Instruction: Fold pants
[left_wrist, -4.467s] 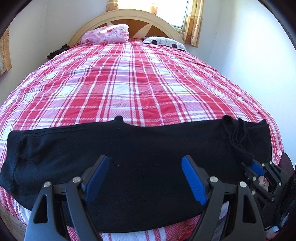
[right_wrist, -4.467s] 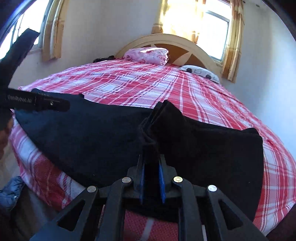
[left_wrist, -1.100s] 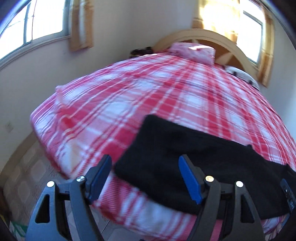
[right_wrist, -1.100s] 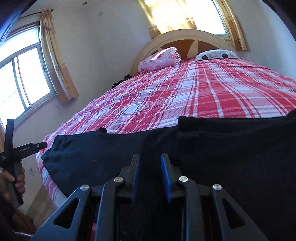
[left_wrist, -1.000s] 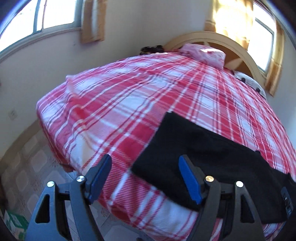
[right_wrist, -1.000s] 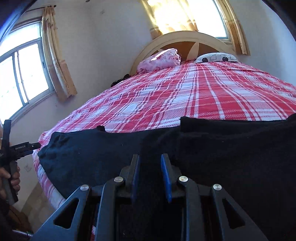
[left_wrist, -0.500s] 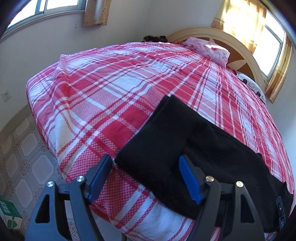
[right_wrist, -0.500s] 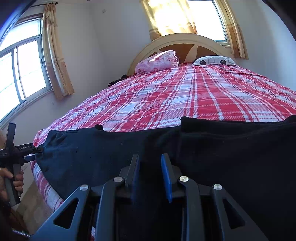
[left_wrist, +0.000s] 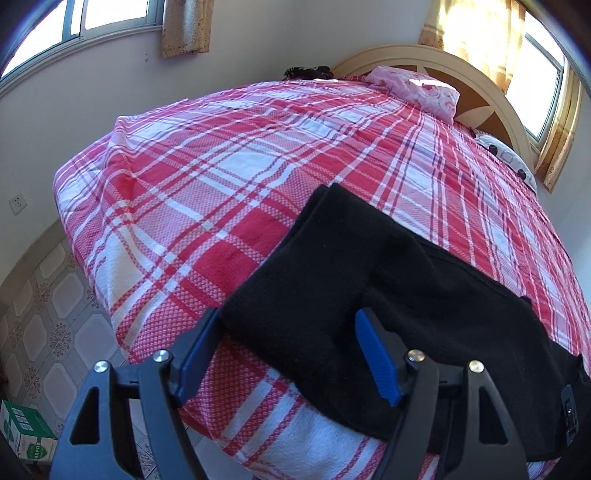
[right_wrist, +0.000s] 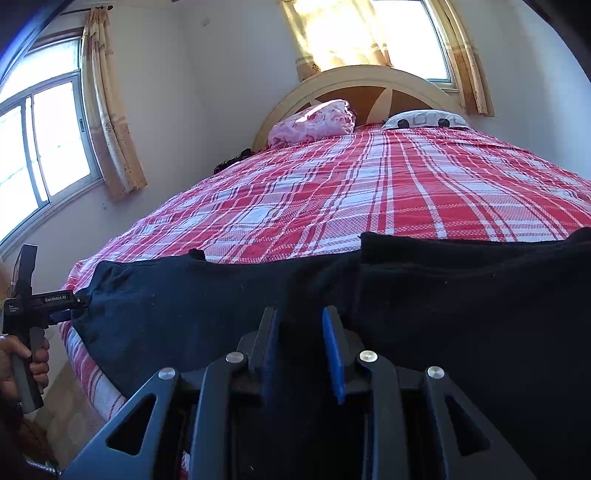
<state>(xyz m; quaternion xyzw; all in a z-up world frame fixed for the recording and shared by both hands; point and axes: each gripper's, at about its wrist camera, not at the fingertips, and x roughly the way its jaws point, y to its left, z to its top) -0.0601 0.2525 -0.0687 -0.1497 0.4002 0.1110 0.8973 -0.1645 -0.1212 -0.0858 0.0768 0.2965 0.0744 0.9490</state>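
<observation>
Nearest to me, my left gripper (left_wrist: 286, 350) has its blue-padded jaws spread wide, straddling the near corner of the leg-cuff end of the black fleece pants (left_wrist: 369, 280), which sit between the pads without being pinched. My right gripper (right_wrist: 301, 343) has its jaws narrowed onto a ridge of the same black cloth near the waist end, and I judge it to be pinching that fabric. The pants lie along the foot edge of the bed, on the red and white plaid bedspread (left_wrist: 221, 166), their long axis crosswise to the bed, cuffs pointing to my left, waist to my right. So the left gripper is the nearer one to the cuffs. Beyond lie the pink floral pillow (right_wrist: 314, 122) and the arched cream headboard (right_wrist: 354, 79).
</observation>
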